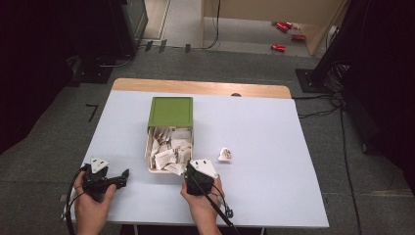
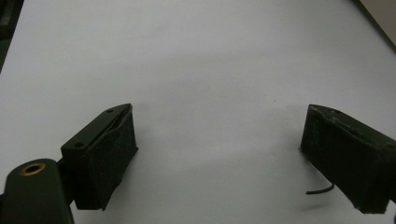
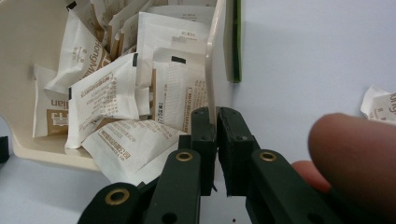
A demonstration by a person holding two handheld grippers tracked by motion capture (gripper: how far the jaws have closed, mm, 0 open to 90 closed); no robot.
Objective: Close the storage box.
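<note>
Right gripper (image 3: 217, 116), jaws clenched on the near corner of the box wall (image 3: 211, 60), the thin cream edge pinched between the pads (seen along the jaws in the right gripper view). In the high view the same gripper (image 1: 192, 169) sits at the box's near right corner, with the hand (image 1: 204, 198) behind it. Left gripper (image 2: 219, 154), released: jaws wide apart over bare table (image 2: 210, 56), nothing between them; in the high view it rests at the table's left front (image 1: 125, 175), well apart from the box (image 1: 149, 161).

Box: cream tray, lying in the middle of the table, its green lid (image 1: 171, 111) slid towards the far end so that the near half is uncovered. Packets (image 1: 169, 147) fill the uncovered part in a loose heap. One packet (image 1: 225, 154) lies on the table just right of the box.

Progress, as judged: the box is open and gripped at its wall, perhaps to steady or shift it; the stray packet is not yet put in, and the lid is not yet shut.

Hard to make out: print on the packets; what lies under the lid. A fingertip (image 3: 355, 154) blurs the right of the right gripper view.
</note>
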